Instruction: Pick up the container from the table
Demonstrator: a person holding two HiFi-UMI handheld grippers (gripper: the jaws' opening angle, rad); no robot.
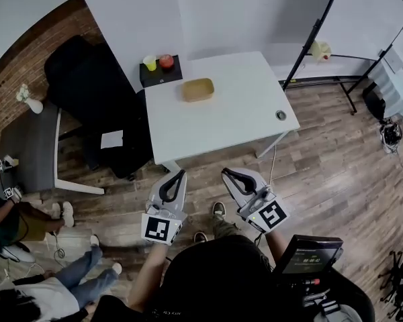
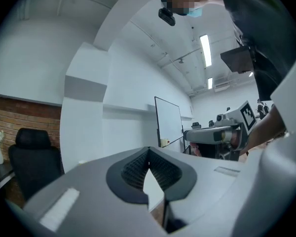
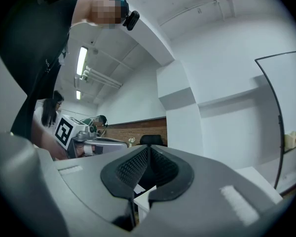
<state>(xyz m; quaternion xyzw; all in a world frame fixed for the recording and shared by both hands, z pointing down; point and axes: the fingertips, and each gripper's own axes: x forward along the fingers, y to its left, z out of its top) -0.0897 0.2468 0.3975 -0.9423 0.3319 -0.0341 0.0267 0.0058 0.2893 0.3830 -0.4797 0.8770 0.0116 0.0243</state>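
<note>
Container (image 1: 197, 89): a shallow tan tub with nothing in it, lying flat on the white table (image 1: 242, 119), well ahead of both sets of jaws and apart from them. It sits ahead of the gap between the two grippers, a little nearer the left one's line. Neither gripper touches it or the table; both are short of the table's near edge, over wooden floor.

The left gripper (image 1: 181, 174) is clenched: its own view (image 2: 148, 153) shows the ribbed black pads meeting at the tips, with only the small hollow behind them, and nothing in it. The right gripper (image 1: 226, 173) is the same, tips pressed together and empty (image 3: 148, 153). The two are held side by side, near each other, both pointing level toward the table. Each shows in the other's view: the right gripper's marker cube (image 2: 249, 113) to the right of the left jaws, the left gripper's cube (image 3: 66, 130) to the left of the right jaws.

Beyond the container, to the left of the left jaws' line, a black box (image 1: 160, 72) lies on the table's far corner, with a yellow cup (image 1: 150, 62) and a red round thing (image 1: 166, 61) on top. A black chair (image 1: 87, 79) stands further left, beside the table.
</note>
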